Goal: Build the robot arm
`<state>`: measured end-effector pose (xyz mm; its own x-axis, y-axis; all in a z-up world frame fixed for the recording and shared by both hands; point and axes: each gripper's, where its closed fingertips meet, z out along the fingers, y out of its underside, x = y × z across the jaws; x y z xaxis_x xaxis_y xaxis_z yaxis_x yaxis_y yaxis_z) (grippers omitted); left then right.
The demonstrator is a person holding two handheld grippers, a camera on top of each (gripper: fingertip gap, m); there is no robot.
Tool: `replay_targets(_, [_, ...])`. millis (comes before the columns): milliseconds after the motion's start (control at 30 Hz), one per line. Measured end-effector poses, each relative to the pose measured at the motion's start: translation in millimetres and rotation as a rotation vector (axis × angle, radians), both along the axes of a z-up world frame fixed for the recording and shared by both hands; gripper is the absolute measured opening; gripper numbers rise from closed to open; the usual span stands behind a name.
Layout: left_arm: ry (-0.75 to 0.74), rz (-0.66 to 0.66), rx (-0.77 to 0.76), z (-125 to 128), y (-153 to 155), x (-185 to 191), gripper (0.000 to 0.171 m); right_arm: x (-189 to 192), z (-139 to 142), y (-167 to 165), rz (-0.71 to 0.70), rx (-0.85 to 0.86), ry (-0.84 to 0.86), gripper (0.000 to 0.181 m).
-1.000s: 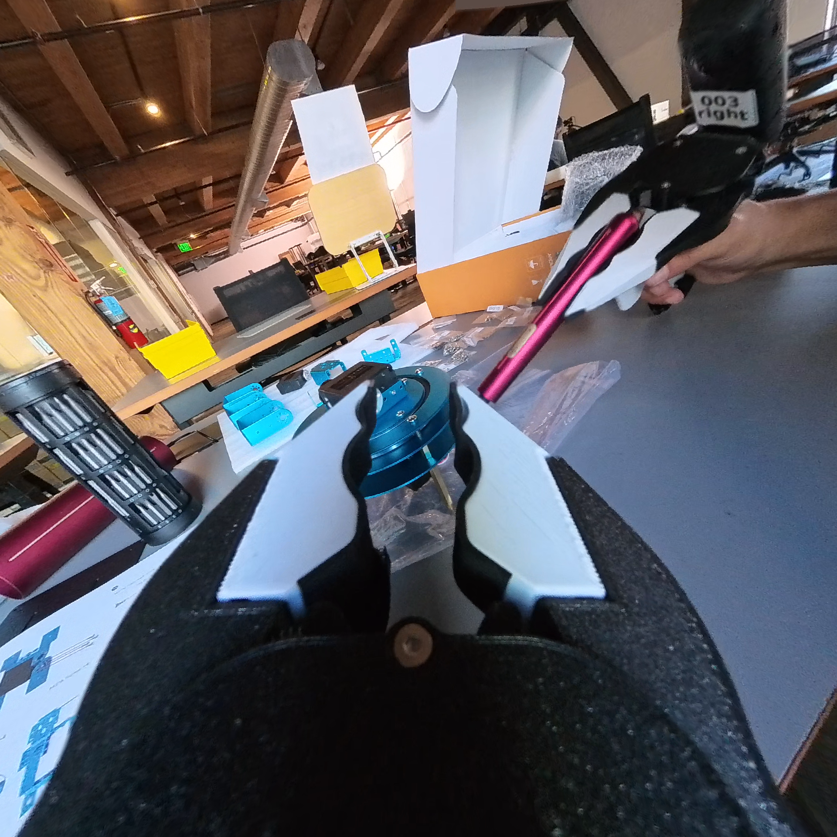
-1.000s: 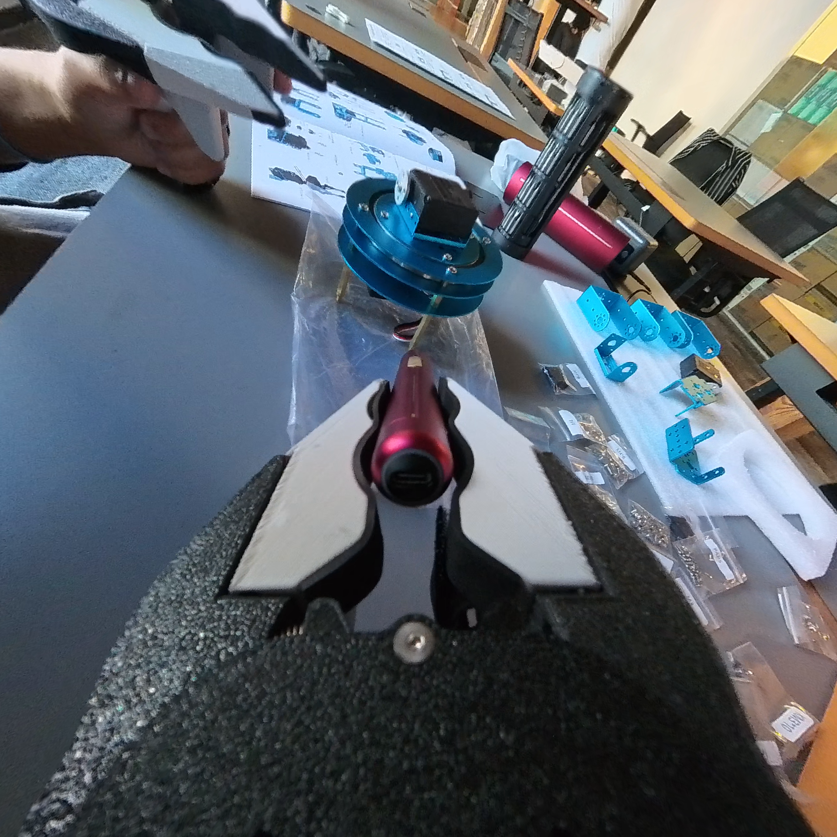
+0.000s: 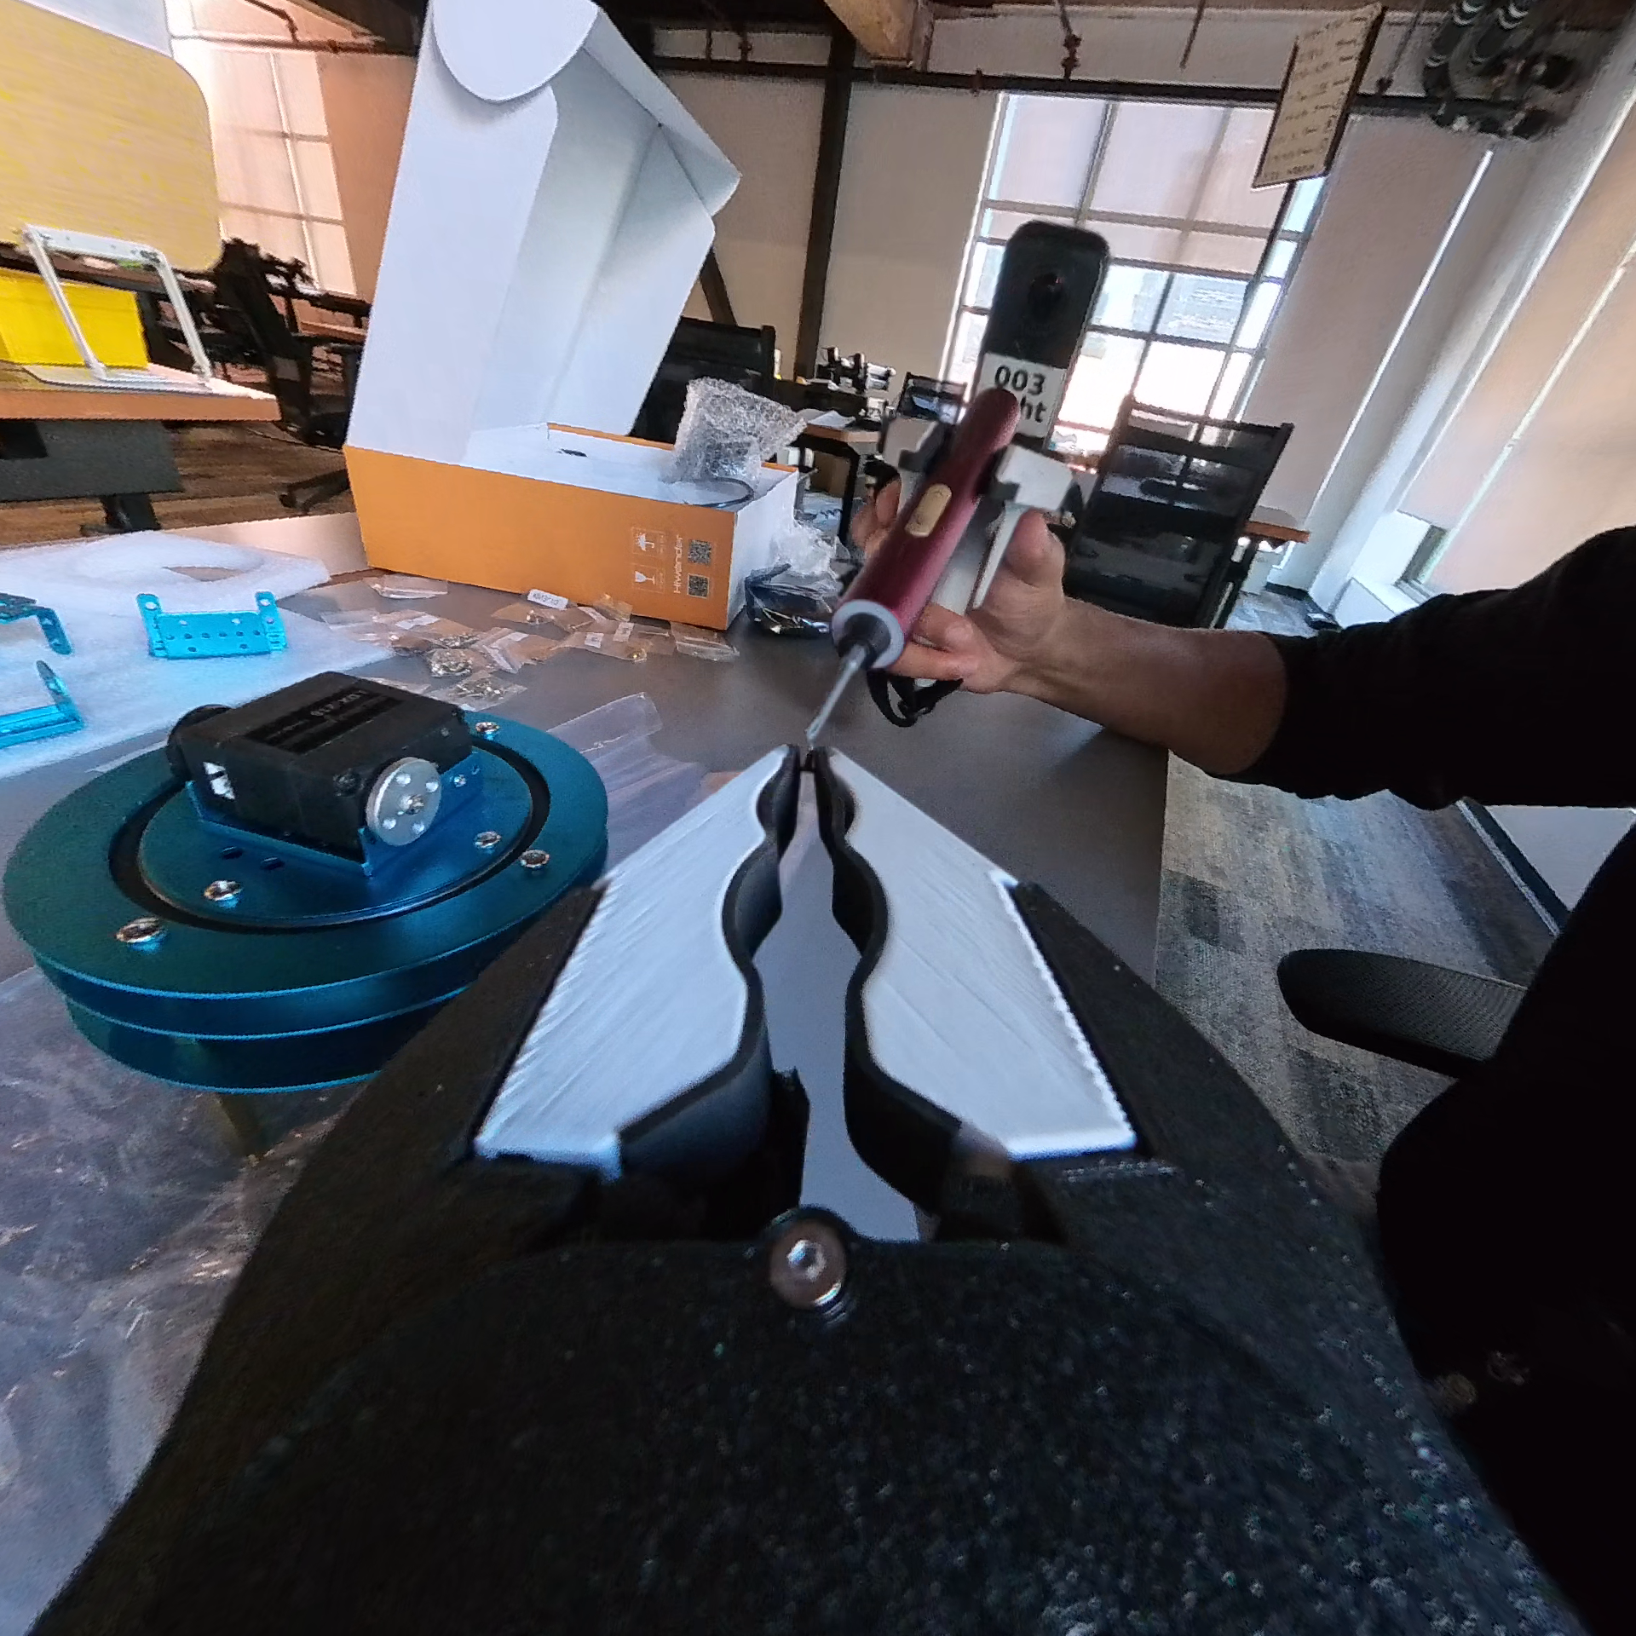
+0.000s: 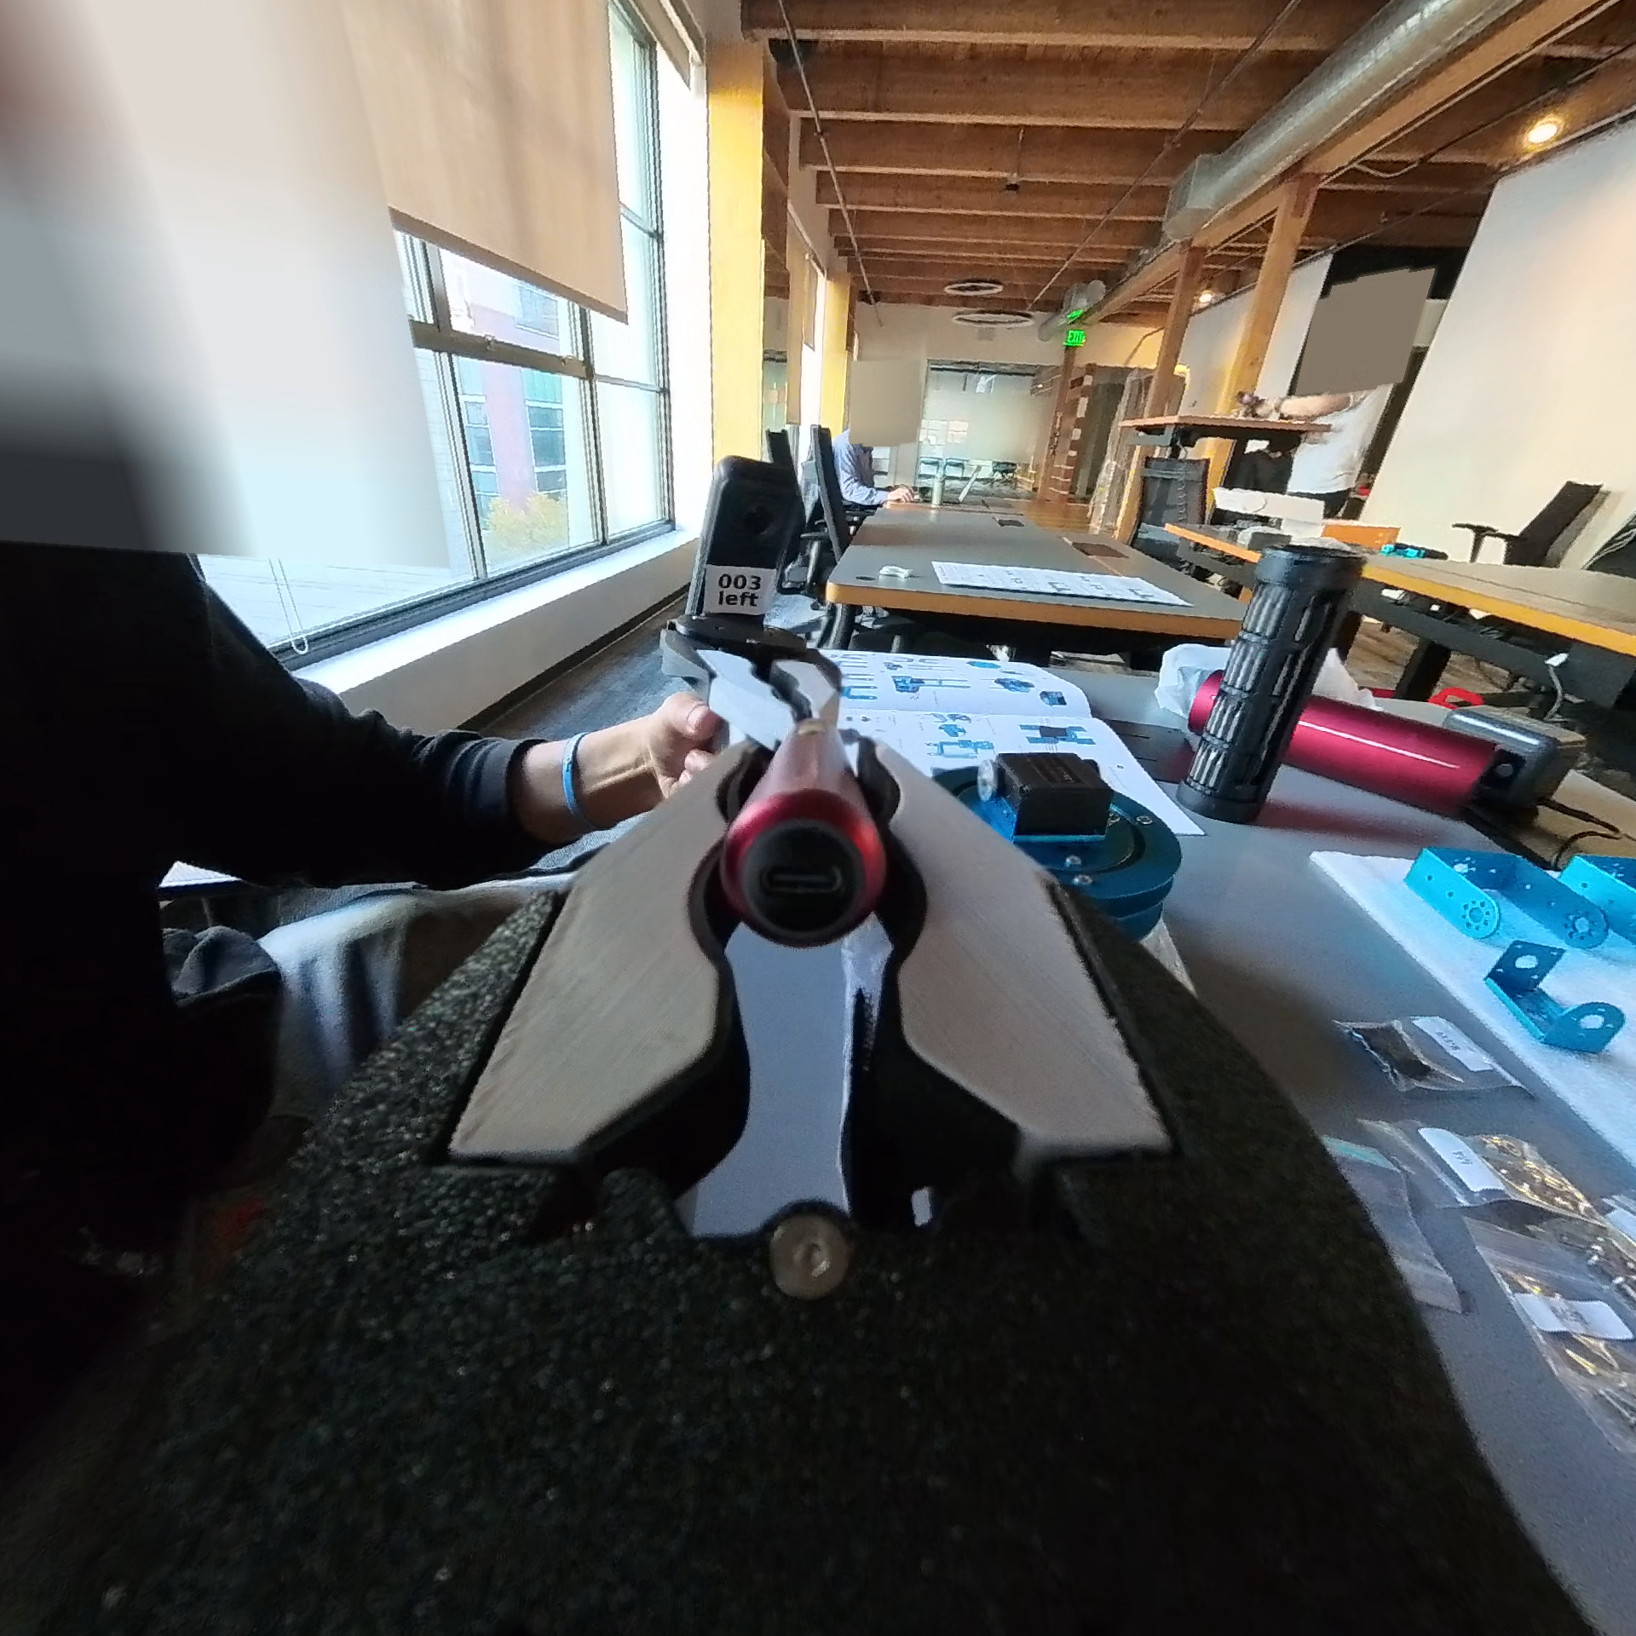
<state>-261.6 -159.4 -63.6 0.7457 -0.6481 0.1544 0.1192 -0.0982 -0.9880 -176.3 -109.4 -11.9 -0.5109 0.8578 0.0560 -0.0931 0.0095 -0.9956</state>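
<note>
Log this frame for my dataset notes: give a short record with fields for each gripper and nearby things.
left gripper: shut, fingertips pinched at the screwdriver's bit tip; whether they hold something tiny cannot be told
right gripper: shut on red electric screwdriver
nearest part: blue round base carrying a black servo, left of the left gripper
behind: open orange-and-white box, small parts bags
surface: grey table
</note>
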Motion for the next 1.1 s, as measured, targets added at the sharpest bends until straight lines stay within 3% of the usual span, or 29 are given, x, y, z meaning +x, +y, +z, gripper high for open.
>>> replay_targets(200, [-0.043, 0.0, 0.045, 8.3, -3.2, -1.9, 0.002, 2.5, 8.9, 0.4, -0.003, -0.019, 0.032, 0.022])
replay_targets(333, [-0.177, -0.013, 0.093, 25.5, -9.8, -8.2, 0.002, 1.0, 19.7, -3.5, -0.055, 0.018, 0.081, 0.021])
replay_targets(400, [-0.41, -0.056, 0.115, 48.9, -15.9, -18.6, 0.002, -0.9, 31.7, -9.7, -0.109, 0.051, 0.13, 0.021])
replay_targets(500, [-0.896, -0.221, 0.184, 97.9, -33.4, -47.5, 0.002, -2.5, 57.9, -33.8, -0.207, 0.149, 0.251, 0.021])
replay_targets(600, [-1.175, -0.28, 0.278, 132.7, -44.2, -76.6, 0.002, -1.8, 93.4, -66.1, -0.266, 0.15, 0.413, 0.02])
replay_targets(800, [-1.3, -0.434, 0.442, 189.4, -84.4, -69.1, 0.002, -4.0, 145.2, -118.7, -0.285, 0.135, 0.615, 0.02])
replay_targets(1100, [-1.33, -0.566, 0.535, 219.3, -131.1, -44.5, 0.002, -3.4, 157.0, -173.1, -0.293, 0.263, 0.649, 0.019])
